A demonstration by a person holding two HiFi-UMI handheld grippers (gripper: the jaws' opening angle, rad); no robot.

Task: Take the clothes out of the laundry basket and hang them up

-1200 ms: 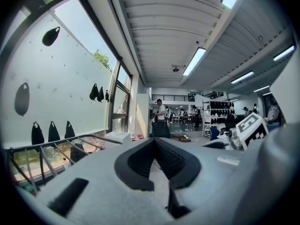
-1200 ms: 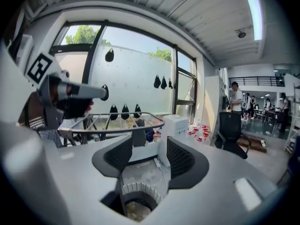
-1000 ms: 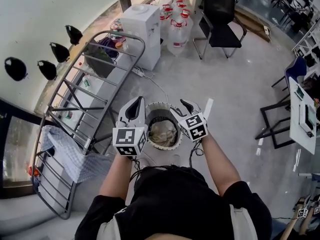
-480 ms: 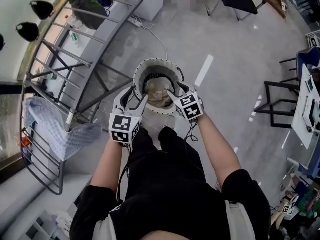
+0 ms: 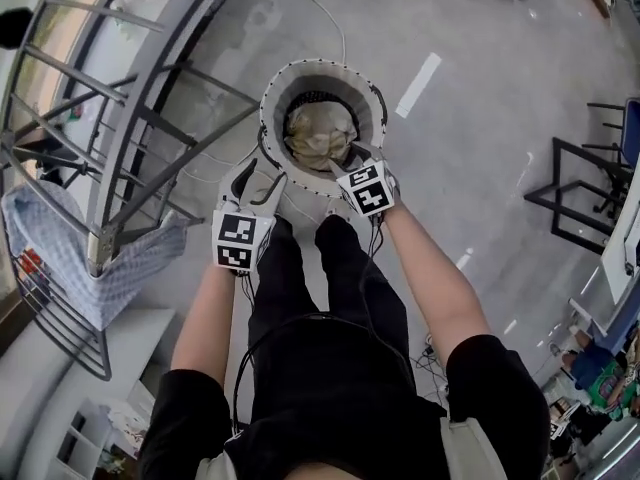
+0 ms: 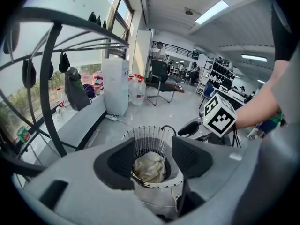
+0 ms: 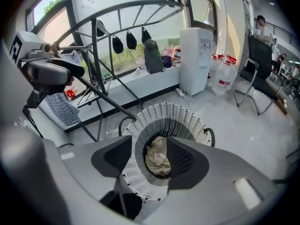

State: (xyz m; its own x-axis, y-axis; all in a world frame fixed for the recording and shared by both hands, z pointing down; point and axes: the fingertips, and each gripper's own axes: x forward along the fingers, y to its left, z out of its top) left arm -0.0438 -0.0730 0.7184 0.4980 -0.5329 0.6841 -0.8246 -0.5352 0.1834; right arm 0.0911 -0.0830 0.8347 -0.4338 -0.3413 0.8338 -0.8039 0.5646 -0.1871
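Rack (image 5: 168,98) cut off upper left; cloth (image 5: 320,133) bunched in basket (image 5: 325,76). Left gripper (image 5: 260,176) jaws just opening, wide, empty; right gripper (image 5: 355,158) wide, empty.

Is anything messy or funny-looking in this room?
Nothing looks spilled or broken. The beige cloth lies crumpled in a heap inside the white laundry basket. The checked cloth on the drying rack hangs bunched over one end, not spread out flat.

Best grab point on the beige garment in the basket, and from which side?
Pinch the raised crumpled fold on top of the beige garment, coming straight down through the open mouth of the laundry basket. Its tall walls ring the heap, so a side approach looks blocked.
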